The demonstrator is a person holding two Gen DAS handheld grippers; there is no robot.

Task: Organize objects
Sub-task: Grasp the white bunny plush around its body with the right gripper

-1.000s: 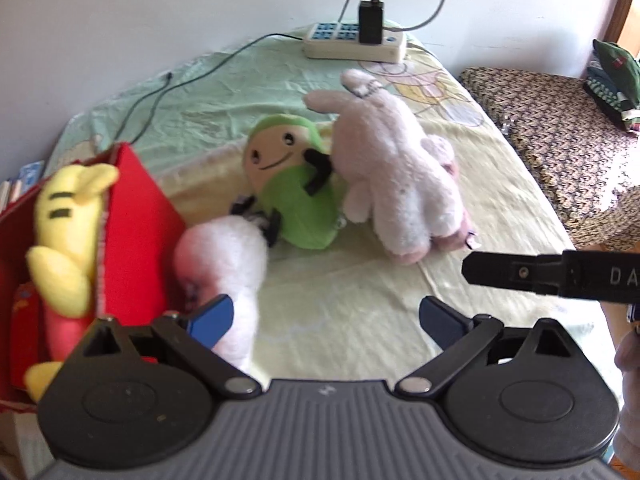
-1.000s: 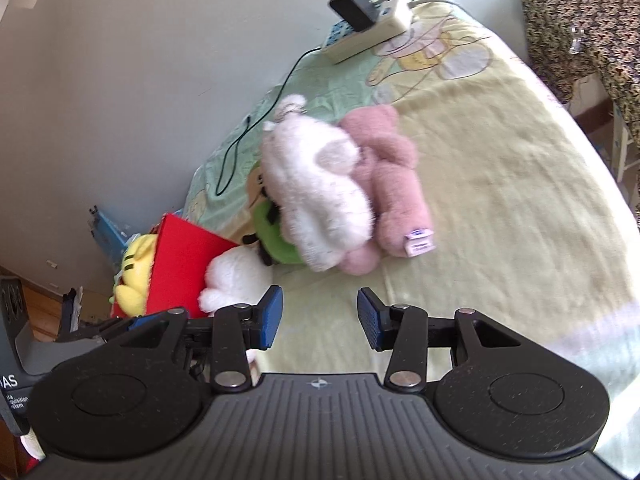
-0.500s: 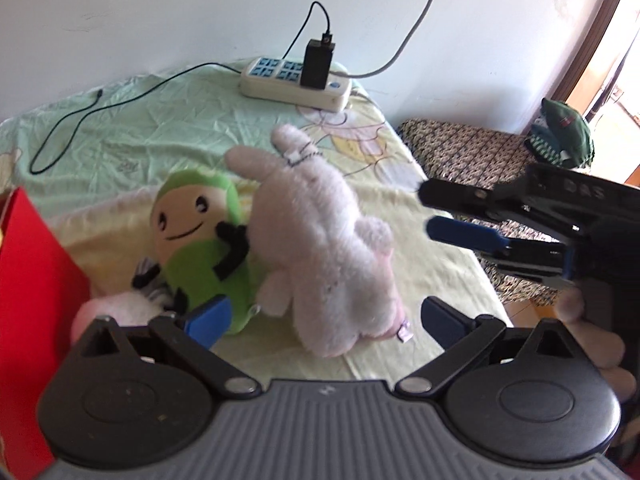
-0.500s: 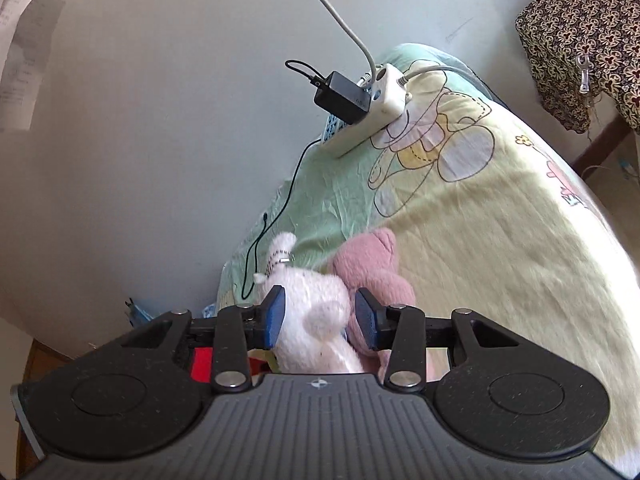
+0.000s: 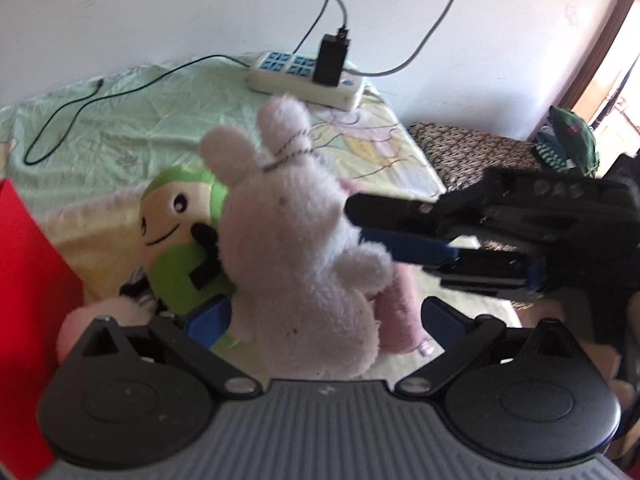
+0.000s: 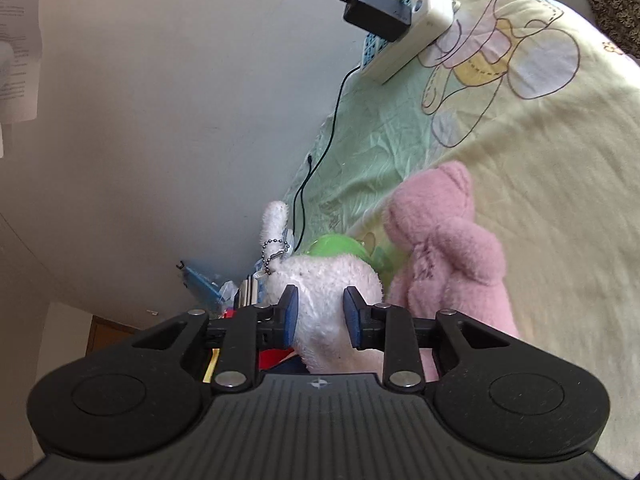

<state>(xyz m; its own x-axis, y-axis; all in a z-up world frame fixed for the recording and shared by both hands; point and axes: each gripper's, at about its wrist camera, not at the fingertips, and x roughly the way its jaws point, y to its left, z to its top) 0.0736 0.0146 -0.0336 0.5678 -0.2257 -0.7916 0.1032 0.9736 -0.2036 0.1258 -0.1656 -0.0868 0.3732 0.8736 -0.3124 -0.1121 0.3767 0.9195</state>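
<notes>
A white rabbit plush [image 5: 304, 248] stands upright in the middle of the bed, and my right gripper [image 5: 358, 222] comes in from the right, shut on its body. In the right wrist view the rabbit [image 6: 320, 292] fills the gap of the right gripper [image 6: 320, 316]. A pink bear plush [image 6: 444, 256] lies just right of it, and a green plush [image 5: 180, 240] leans against its left side. My left gripper [image 5: 324, 316] is open in front of the rabbit, holding nothing. A red box [image 5: 28, 280] stands at the left edge.
A small pale pink plush [image 5: 92, 320] lies by the red box. A power strip [image 5: 304, 80] with a black charger and a black cable [image 5: 80, 104] sits at the bed's far edge by the wall. A patterned seat [image 5: 472, 148] stands to the right.
My right gripper moved in and shut on the white rabbit, which now stands upright instead of lying over the pink bear. My left gripper drew closer to the toys and stays open.
</notes>
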